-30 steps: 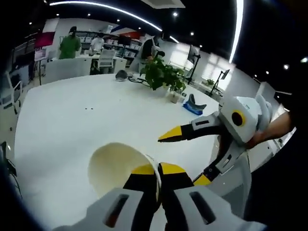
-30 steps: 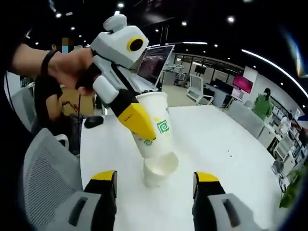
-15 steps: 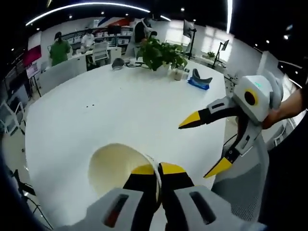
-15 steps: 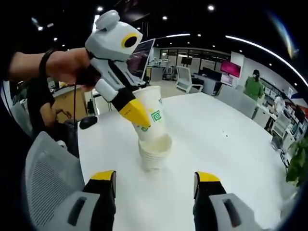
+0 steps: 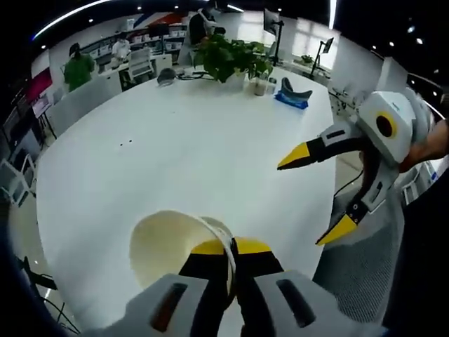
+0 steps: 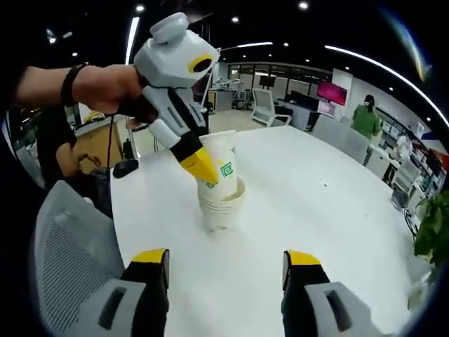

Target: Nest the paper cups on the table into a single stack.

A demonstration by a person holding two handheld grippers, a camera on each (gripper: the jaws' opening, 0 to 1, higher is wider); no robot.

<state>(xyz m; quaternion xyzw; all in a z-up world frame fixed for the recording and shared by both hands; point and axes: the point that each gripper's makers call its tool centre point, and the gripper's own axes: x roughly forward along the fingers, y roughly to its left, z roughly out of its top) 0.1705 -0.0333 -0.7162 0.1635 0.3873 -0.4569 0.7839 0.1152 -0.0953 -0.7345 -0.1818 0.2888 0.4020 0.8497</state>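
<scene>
— What's my left gripper (image 5: 229,247) doing?
— Clamped on a paper cup's (image 6: 223,167) rim, the cup seated in the stack (image 6: 220,208) on the white table (image 6: 295,210).
— The right gripper (image 6: 228,265)?
— Jaws spread wide, holding nothing, near the stack.

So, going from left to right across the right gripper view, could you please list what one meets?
Grey mesh office chair → black computer mouse → stack of white paper cups → person in a green top → green leafy plant.

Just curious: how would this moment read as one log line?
left hand-held gripper: shut on cup | cup: partly in stack | right hand-held gripper: open
</scene>
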